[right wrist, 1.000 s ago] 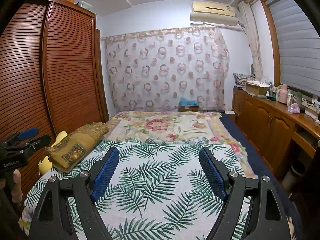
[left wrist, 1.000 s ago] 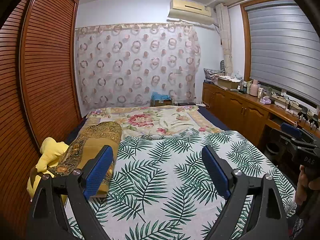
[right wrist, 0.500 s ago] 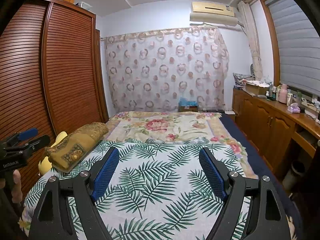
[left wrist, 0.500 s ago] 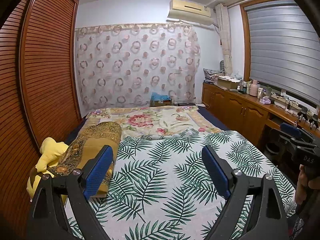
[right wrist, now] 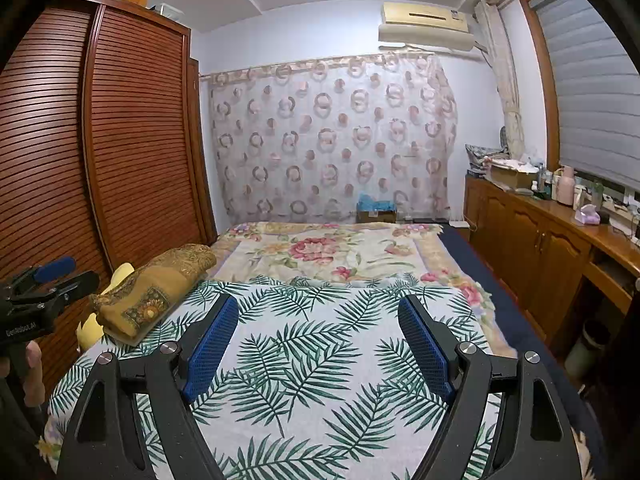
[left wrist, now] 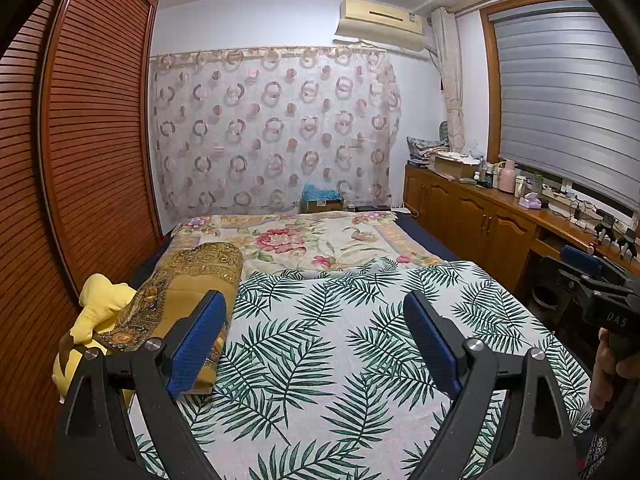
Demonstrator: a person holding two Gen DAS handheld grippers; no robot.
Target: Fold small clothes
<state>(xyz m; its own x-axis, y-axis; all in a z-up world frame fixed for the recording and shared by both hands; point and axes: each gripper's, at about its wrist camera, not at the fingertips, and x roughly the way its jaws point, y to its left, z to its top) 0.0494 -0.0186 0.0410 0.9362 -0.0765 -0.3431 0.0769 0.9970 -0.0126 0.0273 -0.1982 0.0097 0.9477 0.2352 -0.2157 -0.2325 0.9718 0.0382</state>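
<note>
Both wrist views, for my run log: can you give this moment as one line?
left tool: open, empty | right tool: open, empty | leaf-print cloth: flat on bed | golden bundle: left edge, untouched | folding: not begun

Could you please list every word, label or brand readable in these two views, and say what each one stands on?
"DAS": white letters on the black body of the right gripper, at the right edge of the left wrist view.
"GenRobot.AI", small and only roughly legible: on the black body of the left gripper, in the right wrist view.
Labels on the air conditioner and the bottles: too small to read.

A home bedroom: bed (left wrist: 320, 360) under leaf-print cover, louvred wardrobe (left wrist: 80, 160), curtain (left wrist: 272, 132), wall air conditioner (left wrist: 380, 20).
</note>
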